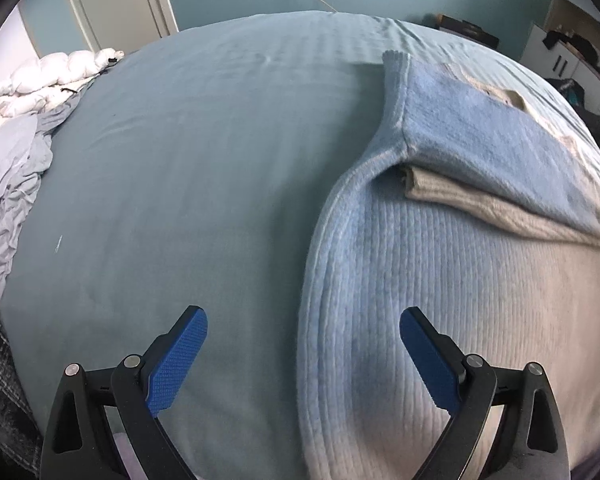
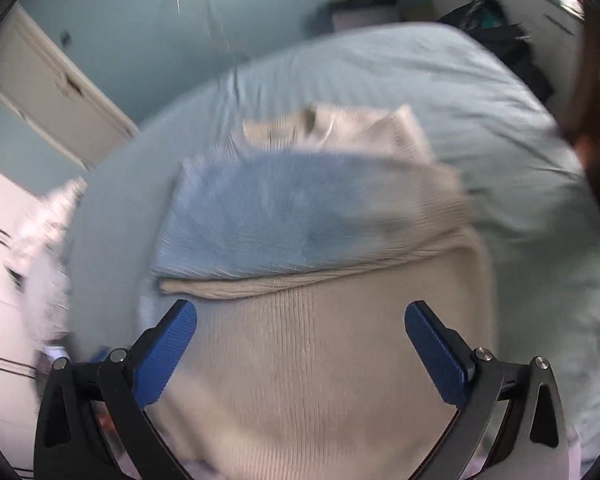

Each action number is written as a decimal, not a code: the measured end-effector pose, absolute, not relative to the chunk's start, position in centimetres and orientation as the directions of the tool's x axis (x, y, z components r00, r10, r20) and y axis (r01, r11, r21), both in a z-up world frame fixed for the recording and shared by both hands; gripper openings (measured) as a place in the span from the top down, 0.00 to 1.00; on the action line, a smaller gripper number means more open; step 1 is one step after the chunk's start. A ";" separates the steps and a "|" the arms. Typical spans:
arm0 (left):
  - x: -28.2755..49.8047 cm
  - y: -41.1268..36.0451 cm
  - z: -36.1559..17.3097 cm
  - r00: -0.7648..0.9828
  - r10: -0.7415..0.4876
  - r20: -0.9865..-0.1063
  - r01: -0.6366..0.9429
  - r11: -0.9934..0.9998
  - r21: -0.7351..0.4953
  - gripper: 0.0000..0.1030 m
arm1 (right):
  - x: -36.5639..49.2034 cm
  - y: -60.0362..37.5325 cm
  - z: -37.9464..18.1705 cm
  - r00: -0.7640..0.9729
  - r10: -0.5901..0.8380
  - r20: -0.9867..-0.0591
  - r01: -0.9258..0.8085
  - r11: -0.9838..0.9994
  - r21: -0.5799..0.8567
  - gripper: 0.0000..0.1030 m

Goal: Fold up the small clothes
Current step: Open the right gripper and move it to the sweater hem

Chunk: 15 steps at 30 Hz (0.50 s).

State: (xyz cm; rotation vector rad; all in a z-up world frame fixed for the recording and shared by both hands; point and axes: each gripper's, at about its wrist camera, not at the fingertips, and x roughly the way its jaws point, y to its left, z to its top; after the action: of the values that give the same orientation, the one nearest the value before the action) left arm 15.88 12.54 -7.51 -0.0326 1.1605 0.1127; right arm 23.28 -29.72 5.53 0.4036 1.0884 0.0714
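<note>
Soft, cool daylight fills both views, brightest at the left edge of each frame, where the white bedding (image 1: 40,80) washes out. The left wrist view is sharp; the right wrist view is smeared by motion blur, strongest across the sweater (image 2: 300,216) and left side. Fisheye bending curves the bed (image 1: 200,160), and dark vignetting rims the corners.

Left gripper (image 1: 303,320): jaws spread wide, nothing between them, hovering above the near edge of the bed (image 1: 204,168). Blue pads textured, intact. A ribbed knit sweater (image 1: 419,280), blue shading to cream, lies flat on the right half of the bed; its left hem runs just inside the right jaw. One sleeve (image 1: 479,132) is folded across the upper body. Crumpled pale sheets (image 1: 12,184) and a white duvet (image 1: 48,80) are bunched at the bed's left edge.
</note>
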 end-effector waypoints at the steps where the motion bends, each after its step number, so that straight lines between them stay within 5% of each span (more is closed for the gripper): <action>1: 15.6 12.4 -7.5 0.392 0.074 -0.917 -0.099 0.994 0.038 0.05 | 20.7 -31.9 7.7 0.510 0.256 -0.821 0.152 0.913 0.379 0.01; 6: 13.5 11.3 -7.5 0.372 0.088 -0.924 -0.068 0.995 0.067 0.05 | 15.7 -35.8 7.3 0.540 0.250 -0.803 0.226 0.876 0.425 0.01; 15: 8.4 10.5 -6.5 0.423 0.111 -0.900 -0.069 0.994 0.090 0.05 | 11.3 -40.4 -10.9 0.343 0.372 -0.863 0.482 0.718 0.501 0.01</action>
State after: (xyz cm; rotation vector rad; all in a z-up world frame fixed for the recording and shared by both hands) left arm 8.41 10.48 -6.50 0.0417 1.1291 0.1128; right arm 11.28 -40.36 -10.93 0.8223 1.2592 -0.0836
